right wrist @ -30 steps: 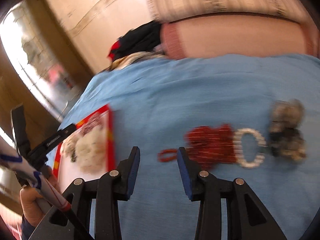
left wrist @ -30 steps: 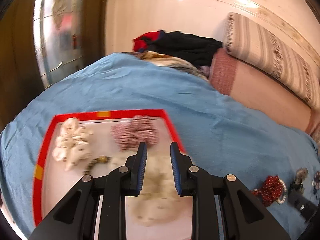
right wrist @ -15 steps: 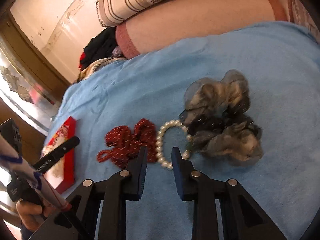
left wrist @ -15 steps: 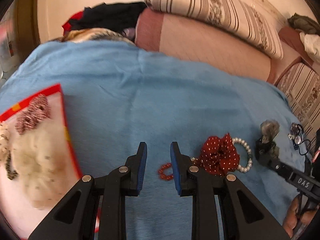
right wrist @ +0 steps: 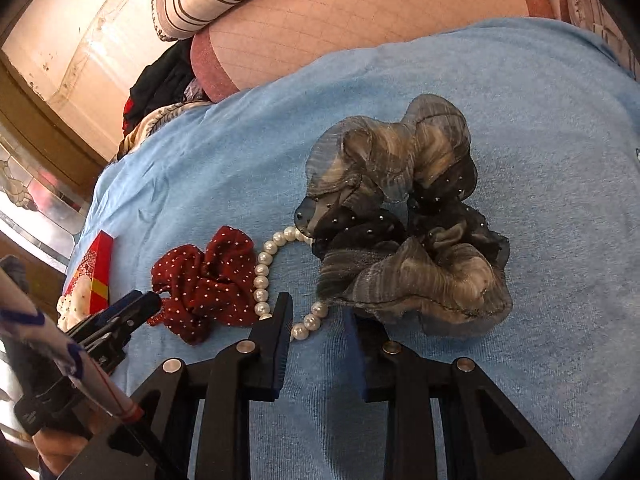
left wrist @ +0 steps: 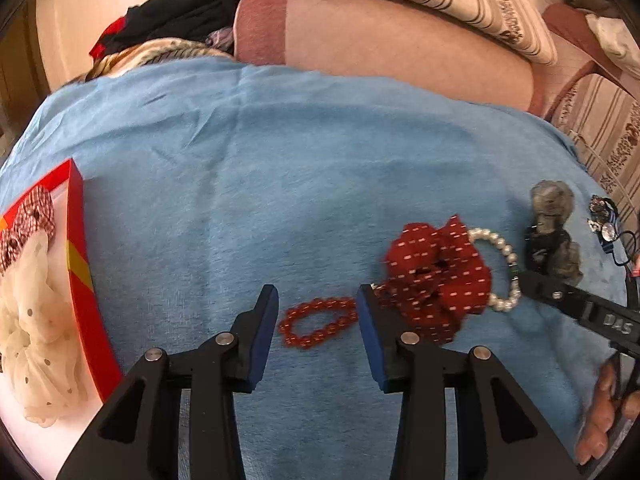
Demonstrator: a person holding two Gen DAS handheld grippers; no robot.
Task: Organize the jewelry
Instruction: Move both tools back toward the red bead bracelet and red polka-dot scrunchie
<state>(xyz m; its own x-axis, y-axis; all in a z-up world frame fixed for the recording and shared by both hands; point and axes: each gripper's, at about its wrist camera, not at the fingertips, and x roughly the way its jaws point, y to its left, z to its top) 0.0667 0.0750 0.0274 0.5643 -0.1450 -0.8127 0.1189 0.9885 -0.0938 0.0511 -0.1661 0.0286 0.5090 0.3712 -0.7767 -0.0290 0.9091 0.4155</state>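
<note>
While the left gripper [left wrist: 318, 320] has swung off the tray [left wrist: 78, 268] at 9 o'clock, its jaws have just spread around the red bracelet [left wrist: 318, 322] on the bed, untouched; the right gripper [right wrist: 318, 330] brackets the pearls [right wrist: 262, 280], jaws apart.

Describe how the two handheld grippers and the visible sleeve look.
Both the left gripper and right gripper are black, angular, with silver rivets and blue-padded jaws. White lettering marks the right gripper's side in the left view. The sleeve is white with blue and red lines.
</note>
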